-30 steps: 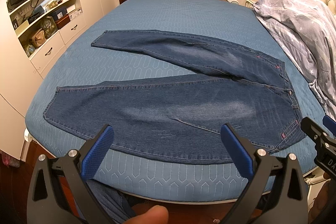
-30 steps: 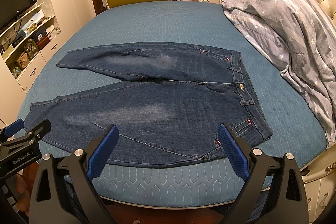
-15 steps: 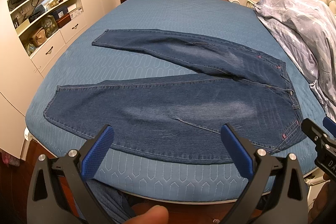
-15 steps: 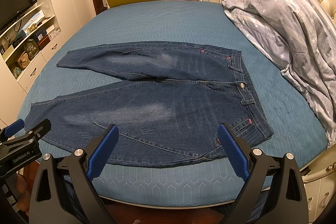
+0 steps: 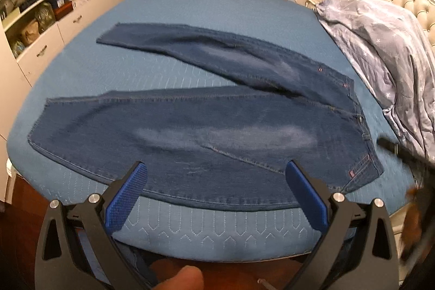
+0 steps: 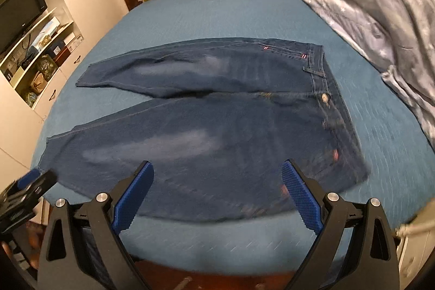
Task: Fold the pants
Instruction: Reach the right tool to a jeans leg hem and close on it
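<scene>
pants: the dark blue denim pants (image 5: pixel 206 132) lie flat on your teal quilted bedspread (image 5: pixel 217 18), legs spread in a v, waistband toward the grey star-print duvet (image 5: pixel 380 45)
left gripper (image 5: pixel 214 197): your blue-padded fingers gape wide, holding nothing, near the pants' front hem edge
right gripper (image 6: pixel 217 197): equally wide apart, empty, by the waist-side edge of the pants
progress: no fold made yet; you have every fold left, likely first one leg onto the other

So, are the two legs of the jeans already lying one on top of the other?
No, the jeans lie flat on the bed with both legs spread apart in a V.
</scene>
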### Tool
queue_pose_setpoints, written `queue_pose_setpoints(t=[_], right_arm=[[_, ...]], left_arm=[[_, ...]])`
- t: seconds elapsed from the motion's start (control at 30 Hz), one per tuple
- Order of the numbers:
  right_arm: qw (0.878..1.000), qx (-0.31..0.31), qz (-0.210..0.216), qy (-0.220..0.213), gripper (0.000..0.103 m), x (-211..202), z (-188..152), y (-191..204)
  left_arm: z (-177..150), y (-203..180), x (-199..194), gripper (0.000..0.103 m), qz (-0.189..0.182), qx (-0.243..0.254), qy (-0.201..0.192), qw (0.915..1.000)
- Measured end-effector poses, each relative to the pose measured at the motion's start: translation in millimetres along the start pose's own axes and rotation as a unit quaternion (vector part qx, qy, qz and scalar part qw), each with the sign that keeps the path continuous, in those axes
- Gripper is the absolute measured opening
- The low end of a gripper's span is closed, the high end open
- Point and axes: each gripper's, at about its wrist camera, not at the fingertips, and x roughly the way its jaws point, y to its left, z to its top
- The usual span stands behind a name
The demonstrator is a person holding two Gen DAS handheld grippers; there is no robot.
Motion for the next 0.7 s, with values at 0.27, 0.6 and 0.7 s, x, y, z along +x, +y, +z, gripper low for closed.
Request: queue_pose_setpoints(t=[0.27, 0.6, 0.7], right_arm=[[0.993, -0.003, -0.085, 0.087, 0.092, 159.6, 156.7, -173.0], [0.993, 0.017, -0.066, 0.100, 0.085, 263.8, 228.3, -226.8], [0.992, 0.017, -0.047, 0.112, 0.083, 284.5, 231.2, -231.9]], left_arm=[[1.3, 23.4, 40.9, 0.101, 0.000, -0.031, 0.037, 0.9988], [22.8, 59.3, 80.9, 0.099, 0.019, -0.061, 0.055, 0.9964], [32.5, 60.4, 87.8, 0.094, 0.017, -0.052, 0.058, 0.9968]])
